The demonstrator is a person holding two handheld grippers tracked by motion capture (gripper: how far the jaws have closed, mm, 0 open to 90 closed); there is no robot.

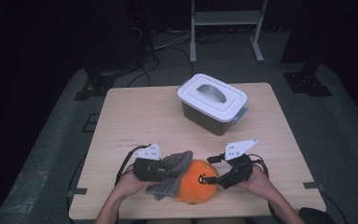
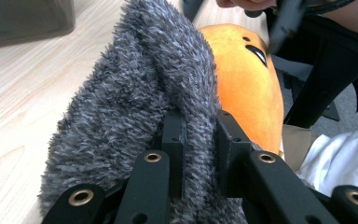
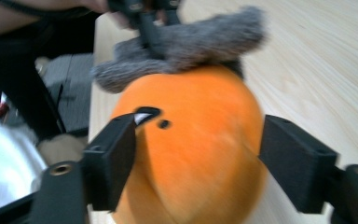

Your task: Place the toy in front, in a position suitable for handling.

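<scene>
An orange plush toy (image 1: 196, 183) with a small black face lies near the table's front edge. A grey fuzzy cloth (image 1: 176, 161) drapes over its left side. My left gripper (image 1: 172, 173) comes in from the left and is shut on the cloth; in the left gripper view the jaws (image 2: 200, 135) pinch a fold of the grey cloth (image 2: 135, 93), with the plush toy (image 2: 244, 88) just behind. My right gripper (image 1: 212, 178) reaches in from the right. Its jaws (image 3: 198, 149) stand wide on either side of the plush toy (image 3: 191, 93) without squeezing it; the cloth (image 3: 191, 42) lies beyond.
A dark plastic box with a white lid and grey handle (image 1: 213, 103) stands at the back middle of the wooden table (image 1: 135, 116). The table's front edge runs just below the plush. Grey floor and metal stand legs lie beyond the table.
</scene>
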